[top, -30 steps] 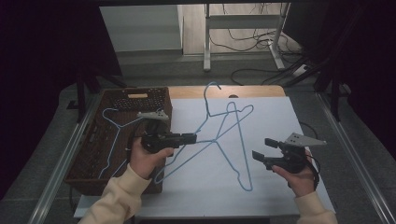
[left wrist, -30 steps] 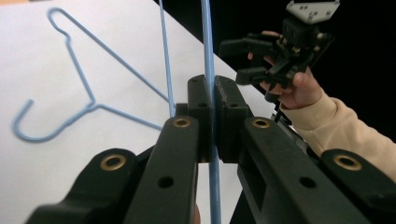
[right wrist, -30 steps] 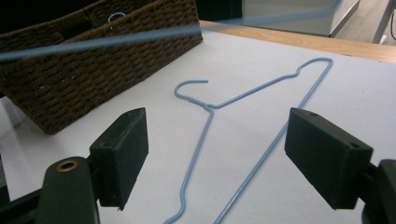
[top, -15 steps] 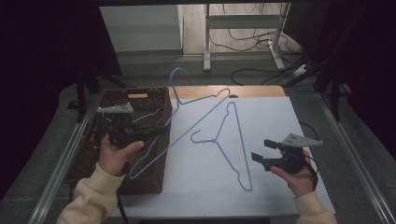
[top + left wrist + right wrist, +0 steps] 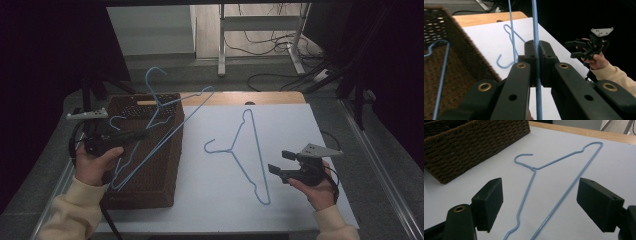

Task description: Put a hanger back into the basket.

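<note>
Hanger transfer is under way: the left tool, clamped on a blue wire hanger, has carried it from the white surface to above the wicker basket. The right tool waits open beside the second hanger.

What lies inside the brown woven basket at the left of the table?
Inside the basket lies one blue wire hanger, resting on its floor. A second hanger, clamped in the left tongs, hangs above it, and the near wall hides part of the floor.
</note>
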The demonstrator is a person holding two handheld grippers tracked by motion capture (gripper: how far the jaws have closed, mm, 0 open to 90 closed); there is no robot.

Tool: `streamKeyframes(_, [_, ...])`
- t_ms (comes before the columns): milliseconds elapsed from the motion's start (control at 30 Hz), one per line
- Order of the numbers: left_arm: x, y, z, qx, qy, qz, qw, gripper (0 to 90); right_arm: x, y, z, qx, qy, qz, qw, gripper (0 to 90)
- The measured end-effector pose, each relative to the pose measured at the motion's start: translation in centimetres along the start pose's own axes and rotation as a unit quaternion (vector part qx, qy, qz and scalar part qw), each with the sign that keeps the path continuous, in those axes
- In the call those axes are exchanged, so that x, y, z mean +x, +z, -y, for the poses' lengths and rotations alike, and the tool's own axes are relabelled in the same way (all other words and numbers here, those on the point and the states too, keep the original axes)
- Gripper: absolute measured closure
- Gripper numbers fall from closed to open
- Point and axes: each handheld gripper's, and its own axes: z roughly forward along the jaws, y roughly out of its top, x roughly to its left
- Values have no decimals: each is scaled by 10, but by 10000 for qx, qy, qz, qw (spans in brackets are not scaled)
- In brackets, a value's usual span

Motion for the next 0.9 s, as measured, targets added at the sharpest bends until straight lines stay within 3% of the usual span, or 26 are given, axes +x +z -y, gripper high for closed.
streamKeyframes(567, [34,-28,14,-205,-254,-328,9989,864,-1,1,1,50,3,39,10000,215])
streamKeyframes(900, [56,-31,25,-191,-367,-474,9980,864,0,2,1,70,-13,35,10000,215])
